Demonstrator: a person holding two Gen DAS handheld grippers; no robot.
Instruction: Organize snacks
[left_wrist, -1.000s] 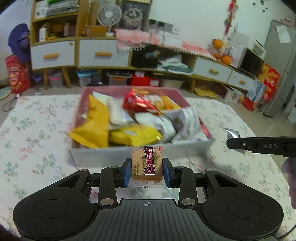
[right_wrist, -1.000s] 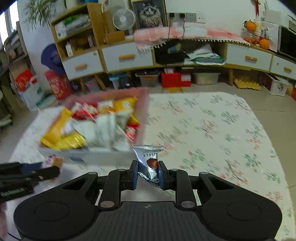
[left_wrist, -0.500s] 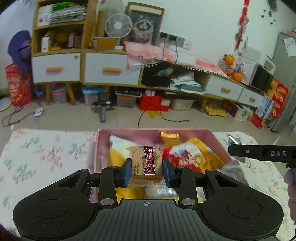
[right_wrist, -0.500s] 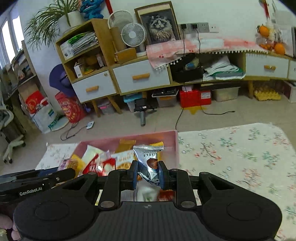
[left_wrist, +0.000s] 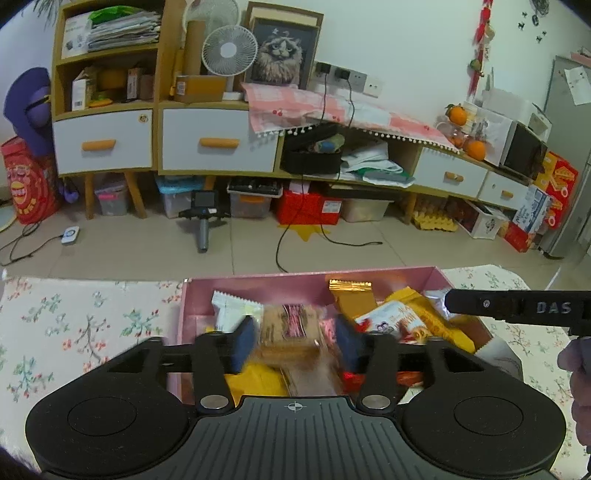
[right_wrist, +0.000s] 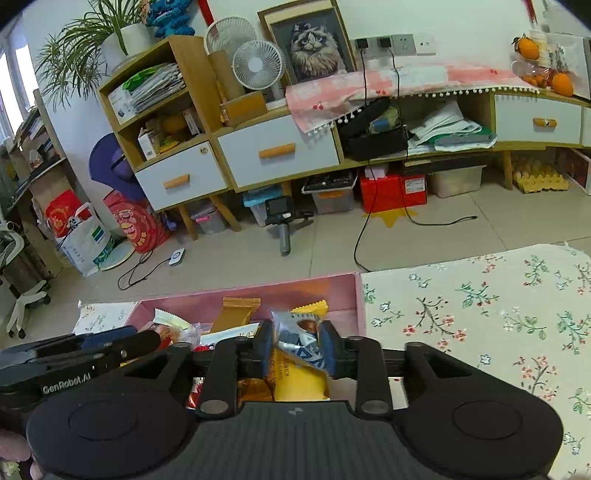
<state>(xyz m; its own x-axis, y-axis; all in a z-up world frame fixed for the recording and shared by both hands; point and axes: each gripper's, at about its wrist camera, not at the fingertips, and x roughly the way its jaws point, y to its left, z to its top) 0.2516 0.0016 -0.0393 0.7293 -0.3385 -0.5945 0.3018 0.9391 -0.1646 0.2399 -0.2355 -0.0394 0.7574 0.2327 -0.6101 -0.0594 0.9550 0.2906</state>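
Note:
A pink box (left_wrist: 295, 282) full of snack packets sits on the floral tablecloth, and it also shows in the right wrist view (right_wrist: 288, 291). My left gripper (left_wrist: 293, 341) hangs over the box with its jaws spread apart; a brown biscuit packet (left_wrist: 290, 328) with a red label is blurred between them, loose from the pads. My right gripper (right_wrist: 295, 350) is over the box's right part; a silver and blue coffee sachet (right_wrist: 299, 341) sits tilted between its widened jaws. The right gripper shows in the left wrist view (left_wrist: 517, 306), and the left gripper in the right wrist view (right_wrist: 74, 354).
The floral tablecloth (right_wrist: 480, 314) stretches to the right of the box and to its left (left_wrist: 74, 325). Beyond the table edge is tiled floor (left_wrist: 258, 251), with cables, storage bins and a low cabinet (left_wrist: 207, 144) against the wall.
Both grippers moved forward over the box and opened their jaws. The biscuit packet and the coffee sachet have come loose and tilt downward.

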